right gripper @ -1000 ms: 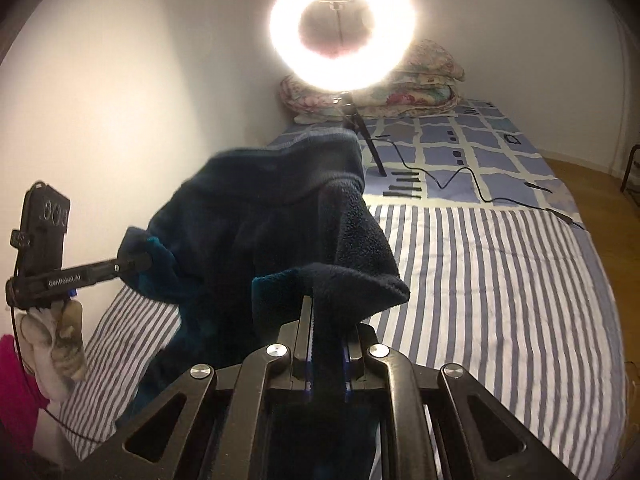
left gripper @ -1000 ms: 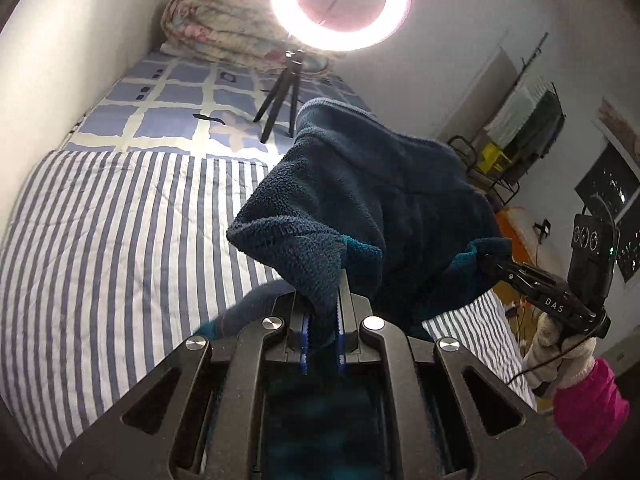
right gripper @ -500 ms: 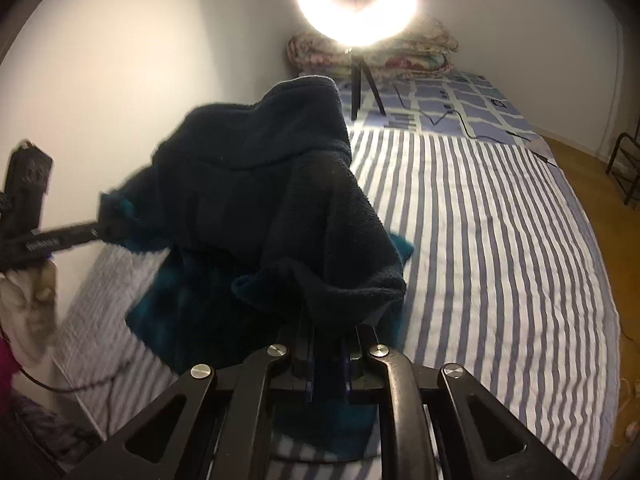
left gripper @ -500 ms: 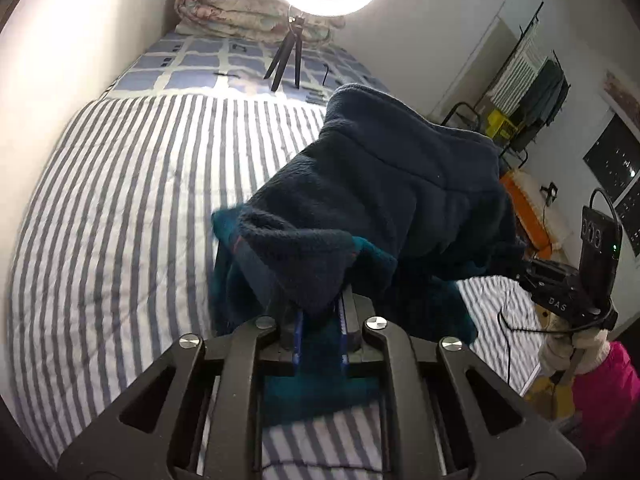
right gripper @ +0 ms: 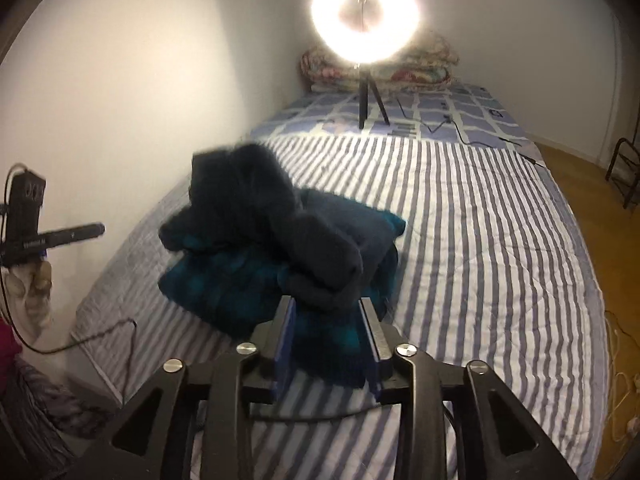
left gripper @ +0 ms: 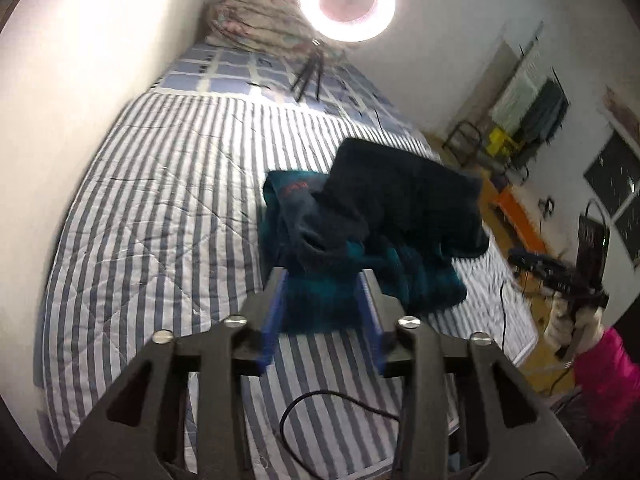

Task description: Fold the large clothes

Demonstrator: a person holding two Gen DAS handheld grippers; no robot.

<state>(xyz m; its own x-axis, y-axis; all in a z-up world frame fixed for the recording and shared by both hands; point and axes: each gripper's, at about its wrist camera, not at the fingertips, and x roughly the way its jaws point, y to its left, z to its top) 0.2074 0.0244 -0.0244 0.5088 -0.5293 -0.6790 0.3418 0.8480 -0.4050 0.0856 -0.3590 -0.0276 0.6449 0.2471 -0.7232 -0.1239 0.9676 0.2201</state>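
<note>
A dark navy fleece garment with a teal lining [left gripper: 372,232] lies bunched in a heap on the striped bed [left gripper: 160,200]; it also shows in the right wrist view [right gripper: 280,248]. My left gripper [left gripper: 322,276] is open, its blue pads on either side of the near edge of the heap and holding nothing. My right gripper [right gripper: 328,306] is open too, just at the near edge of the heap. The right gripper shows in the left wrist view [left gripper: 552,268], and the left gripper shows in the right wrist view [right gripper: 80,232], both apart from the garment.
A lit ring light on a tripod [right gripper: 366,12] stands at the far end of the bed, with a folded quilt [left gripper: 256,20] behind it. A wall [right gripper: 120,100] runs along the bed. Cables [left gripper: 332,408] trail over the near bed edge. A chair and shelves [left gripper: 520,120] stand across the room.
Both grippers were shut on the fleece and held it up. The garment came down onto the bed, both grippers opened and let it go, and they drew back a little.
</note>
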